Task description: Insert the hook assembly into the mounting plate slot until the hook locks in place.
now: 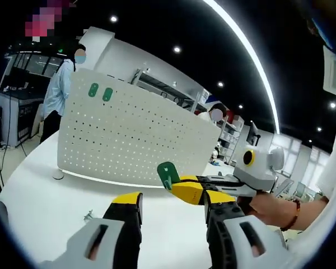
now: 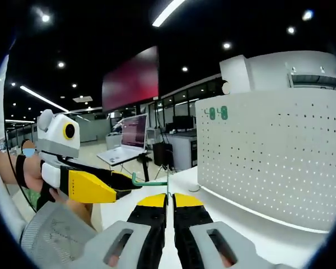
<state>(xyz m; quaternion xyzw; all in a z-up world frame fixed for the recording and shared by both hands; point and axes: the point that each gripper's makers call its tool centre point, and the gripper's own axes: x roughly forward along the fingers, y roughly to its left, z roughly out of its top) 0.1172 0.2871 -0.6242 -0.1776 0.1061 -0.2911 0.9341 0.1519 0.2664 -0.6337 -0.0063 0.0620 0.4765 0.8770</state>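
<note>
Plainly, right tongs (image 2: 168, 197) pinch a green, flat-headed hook (image 1: 168, 175).

Both grippers share one build: left gripper (image 1: 171, 208) and right gripper (image 2: 169, 200) each have black jaws capped with yellow tip pads, set in pale grey moulded housings with a dark slanted slot on each side. The housing on top of each is white with a yellow ring. The person's hand (image 1: 269, 208) wears a dark red bracelet at the wrist; a dark strap (image 2: 22, 170) circles the other forearm.
</note>
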